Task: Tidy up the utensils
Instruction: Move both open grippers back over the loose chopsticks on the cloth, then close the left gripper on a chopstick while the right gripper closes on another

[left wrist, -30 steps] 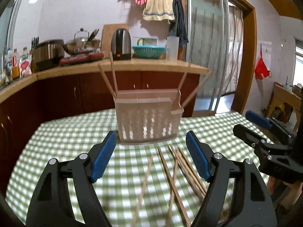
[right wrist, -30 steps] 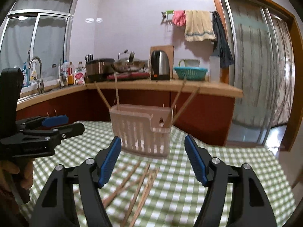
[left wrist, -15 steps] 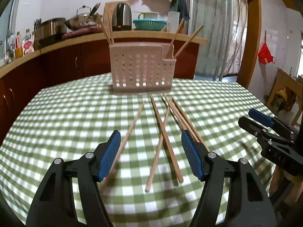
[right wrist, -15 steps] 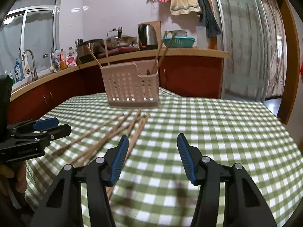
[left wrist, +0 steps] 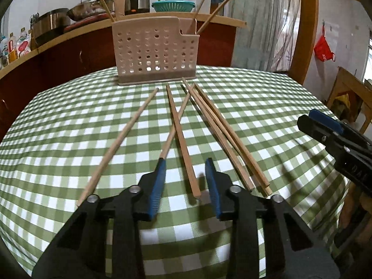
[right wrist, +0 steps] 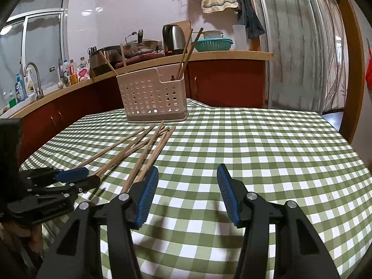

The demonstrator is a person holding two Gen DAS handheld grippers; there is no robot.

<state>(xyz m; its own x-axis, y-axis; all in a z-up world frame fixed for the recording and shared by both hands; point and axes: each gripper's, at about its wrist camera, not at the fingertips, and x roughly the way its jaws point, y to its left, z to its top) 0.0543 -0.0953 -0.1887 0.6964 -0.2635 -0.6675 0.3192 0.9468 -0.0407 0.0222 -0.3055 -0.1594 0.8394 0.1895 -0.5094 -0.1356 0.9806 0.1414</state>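
Note:
Several wooden chopsticks (left wrist: 176, 121) lie fanned out on the green checked tablecloth in front of a beige perforated utensil holder (left wrist: 155, 53), which has a few chopsticks standing in it. My left gripper (left wrist: 185, 160) is low over the table, its jaws closing around the near end of one chopstick (left wrist: 189, 172); a gap still shows on each side of it. A second chopstick runs under its left pad (left wrist: 160, 181). My right gripper (right wrist: 188, 166) stands open over bare cloth, with the chopsticks (right wrist: 144, 148) just left of it. The holder (right wrist: 153, 97) stands beyond.
The right gripper (left wrist: 325, 134) shows at the table's right edge, the left gripper (right wrist: 76, 176) at the left edge. Behind the table runs a counter (right wrist: 209, 55) with a kettle (right wrist: 173, 38), pots and a teal basket. A glass door (right wrist: 290, 46) is at the right.
Both grippers have sunk toward the table and come nearer to the loose chopsticks. The left jaws have narrowed around one chopstick. The right jaws narrowed slightly early on.

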